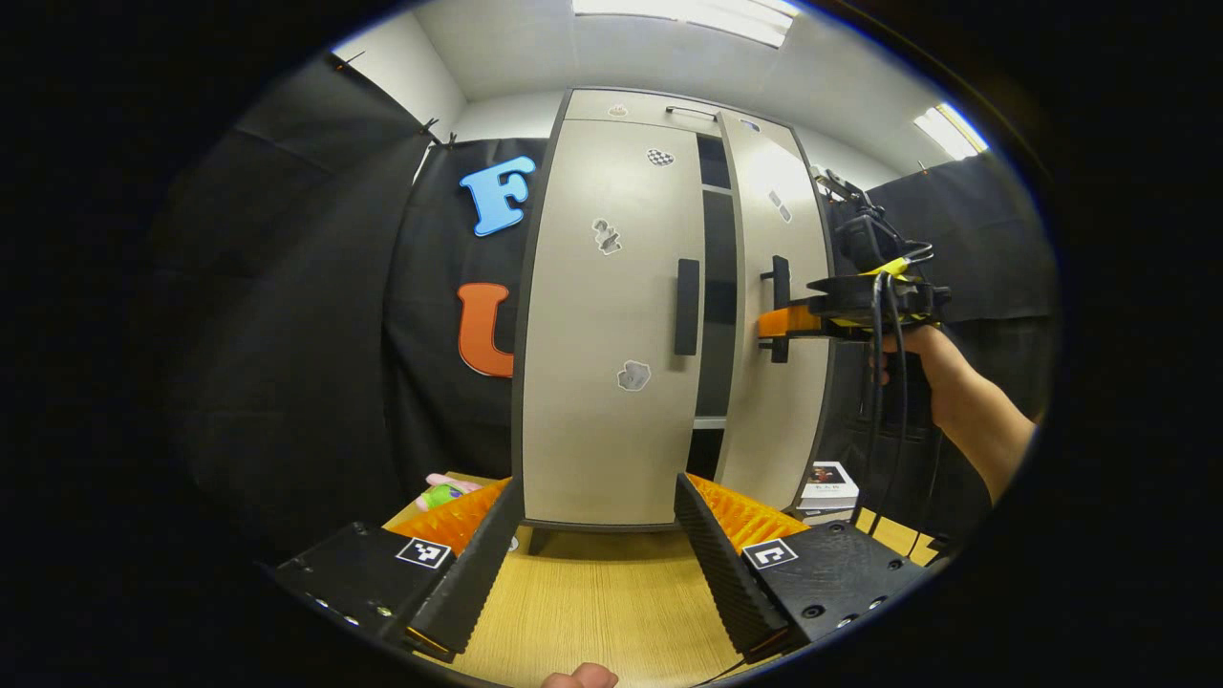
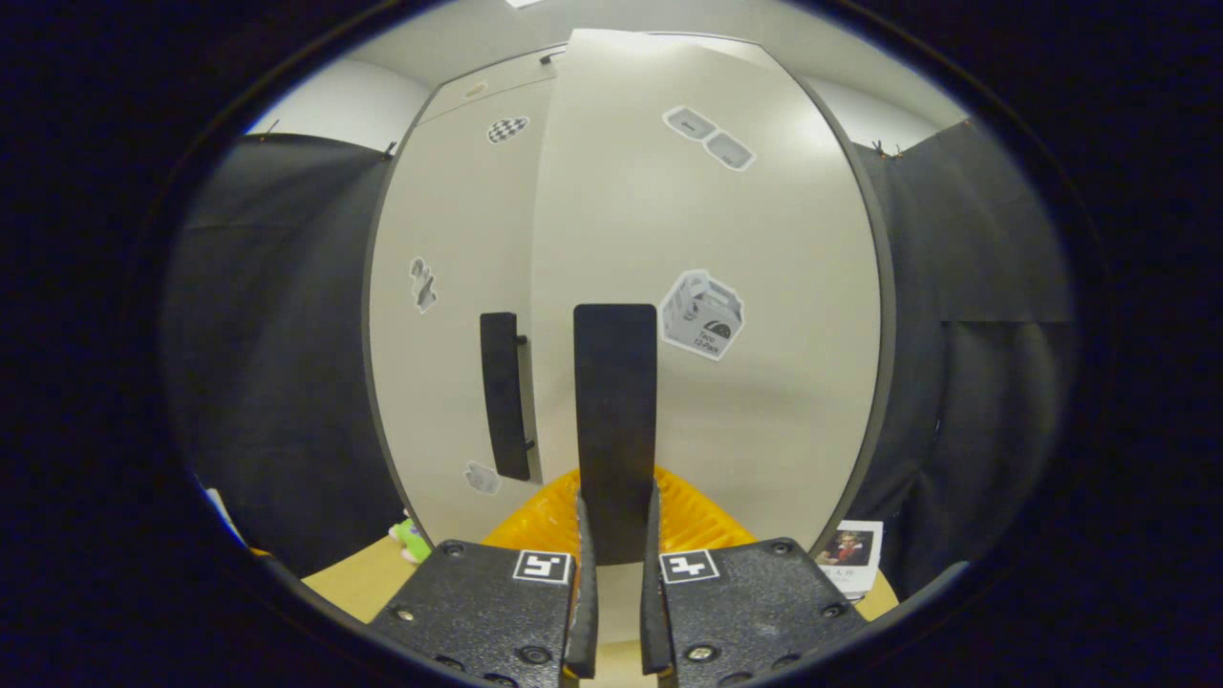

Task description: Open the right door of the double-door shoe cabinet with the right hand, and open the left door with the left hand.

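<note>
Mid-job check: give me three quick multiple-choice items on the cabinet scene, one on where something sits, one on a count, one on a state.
1. Where is the right gripper?
A. At the right door's handle
B. At the left door's handle
C. Resting on the table

2. How many door handles does the cabinet show?
A. One
B. Two
C. Four

3. What state is the right door in?
A. Fully shut
B. Removed
C. Swung partly open

Answers:
1. A, its jaws close on the right handle.
2. B, the left handle and the right one.
3. C, a dark gap shows between it and the left door.
</note>
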### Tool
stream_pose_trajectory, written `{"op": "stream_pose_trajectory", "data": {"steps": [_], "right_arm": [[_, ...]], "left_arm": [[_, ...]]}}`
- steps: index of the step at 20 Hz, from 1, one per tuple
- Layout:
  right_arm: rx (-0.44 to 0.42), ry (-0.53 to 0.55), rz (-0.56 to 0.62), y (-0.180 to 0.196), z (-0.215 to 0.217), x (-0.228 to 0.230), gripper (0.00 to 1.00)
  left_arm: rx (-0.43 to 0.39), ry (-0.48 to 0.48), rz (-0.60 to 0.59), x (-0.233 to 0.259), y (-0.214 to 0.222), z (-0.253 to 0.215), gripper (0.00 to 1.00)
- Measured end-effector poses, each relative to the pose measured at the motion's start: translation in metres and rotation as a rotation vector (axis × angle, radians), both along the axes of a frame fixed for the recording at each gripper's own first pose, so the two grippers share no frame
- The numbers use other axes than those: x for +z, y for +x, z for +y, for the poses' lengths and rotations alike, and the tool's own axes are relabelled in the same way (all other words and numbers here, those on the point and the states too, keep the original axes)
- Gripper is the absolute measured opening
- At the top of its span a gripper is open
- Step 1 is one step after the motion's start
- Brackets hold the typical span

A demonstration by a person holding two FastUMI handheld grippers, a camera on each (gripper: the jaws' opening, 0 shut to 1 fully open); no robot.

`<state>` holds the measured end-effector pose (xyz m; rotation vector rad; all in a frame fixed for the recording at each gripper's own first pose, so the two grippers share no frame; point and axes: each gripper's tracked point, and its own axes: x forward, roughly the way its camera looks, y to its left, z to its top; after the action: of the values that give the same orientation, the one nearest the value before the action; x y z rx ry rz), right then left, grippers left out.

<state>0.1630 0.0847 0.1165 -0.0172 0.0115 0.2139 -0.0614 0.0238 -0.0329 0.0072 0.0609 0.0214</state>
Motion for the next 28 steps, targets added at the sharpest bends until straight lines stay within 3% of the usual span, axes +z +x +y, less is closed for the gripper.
{"op": "stream_pose_trajectory", "data": {"steps": [5, 8, 17, 28], "right_arm": [[0.018, -0.002, -0.003, -0.023, -0.018, -0.008, 0.20], [0.031, -0.002, -0.004, -0.036, -0.029, -0.010, 0.15], [0.033, -0.006, -0.006, -0.069, -0.065, -0.013, 0.16], [-0.068, -0.012, -0.015, -0.103, -0.138, -0.015, 0.16]], "left_arm": [[0.011, 0.015, -0.013, 0.003, 0.001, 0.001, 0.95], [0.017, 0.018, -0.014, 0.004, 0.000, 0.001, 0.95], [0.022, 0.019, -0.021, 0.004, 0.011, -0.002, 0.95], [0.008, 0.005, -0.022, 0.001, 0.017, -0.018, 0.95]]}}
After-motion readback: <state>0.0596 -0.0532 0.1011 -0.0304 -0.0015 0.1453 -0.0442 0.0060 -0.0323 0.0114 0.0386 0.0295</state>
